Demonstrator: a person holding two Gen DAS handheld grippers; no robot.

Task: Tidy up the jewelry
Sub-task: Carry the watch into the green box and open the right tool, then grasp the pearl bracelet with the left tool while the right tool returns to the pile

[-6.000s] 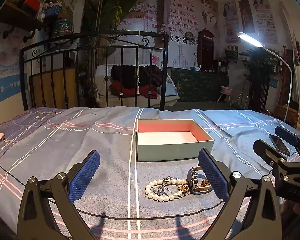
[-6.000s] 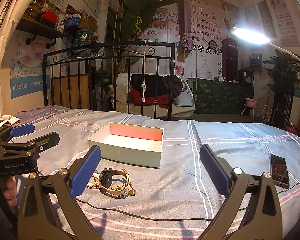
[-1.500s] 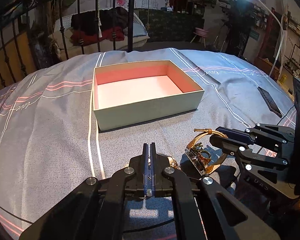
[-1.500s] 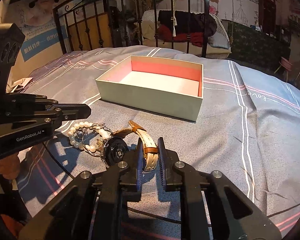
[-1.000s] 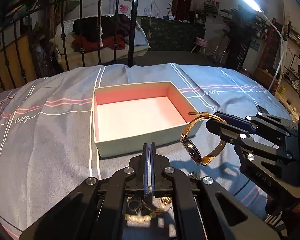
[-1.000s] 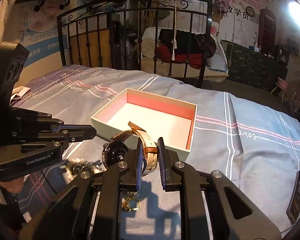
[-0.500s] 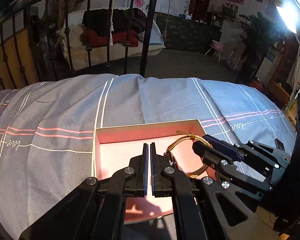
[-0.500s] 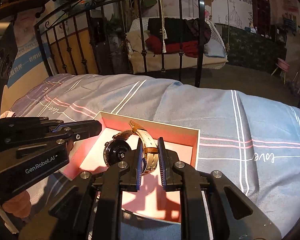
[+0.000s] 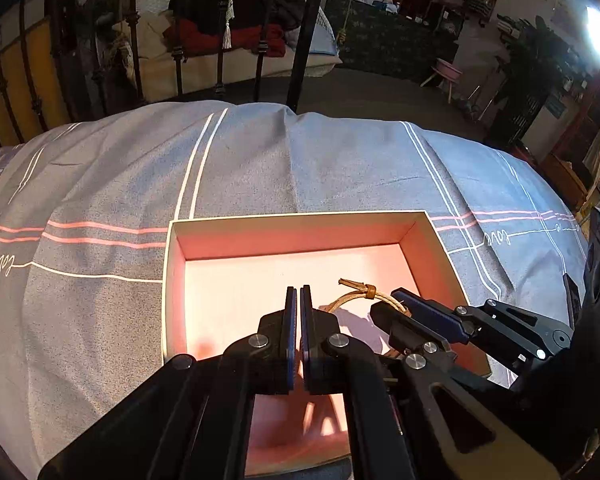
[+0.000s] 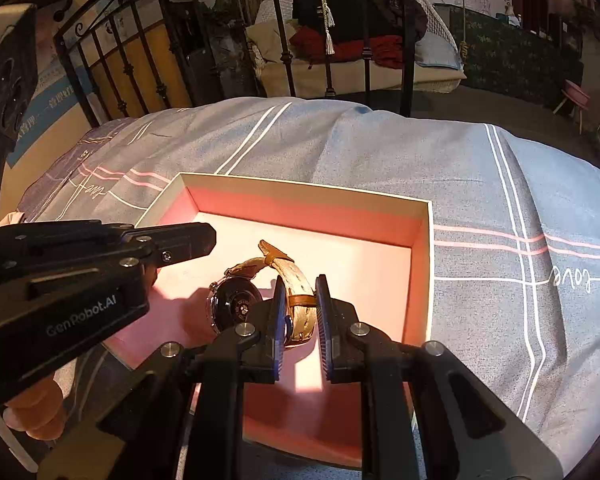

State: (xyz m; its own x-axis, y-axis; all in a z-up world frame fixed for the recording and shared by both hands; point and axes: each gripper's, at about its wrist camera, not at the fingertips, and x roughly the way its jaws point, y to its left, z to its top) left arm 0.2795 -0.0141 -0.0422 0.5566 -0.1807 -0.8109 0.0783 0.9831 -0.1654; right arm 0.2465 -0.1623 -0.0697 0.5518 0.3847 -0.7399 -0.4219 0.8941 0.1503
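**Wristwatch held inside the pink-lined box**

The right claw (image 10: 299, 312) is clamped on the tan strap of a wristwatch (image 10: 260, 288), its blue pads pressing the band from both sides. The watch sits within the open box (image 10: 420, 264), its dark round case turned toward the right wrist camera and lying just left of the claw, the strap's free end arching up behind it. Whether the case touches the box floor cannot be told.

The left claw (image 9: 295, 334) has its pads drawn together with only a thin slit between them; nothing can be seen in that slit. It hovers over the near part of the same box, just left of the right claw (image 9: 396, 308). In the left wrist view only a loop of the strap (image 9: 356, 290) shows; the watch case is hidden behind the two claws.

The box has cream outer walls and a pink interior, and rests on a grey-blue bedspread (image 9: 100, 184) with white and pink stripes. Its near edge is cut off by the claw bodies in both views. Apart from the watch, the visible floor of the box is bare.
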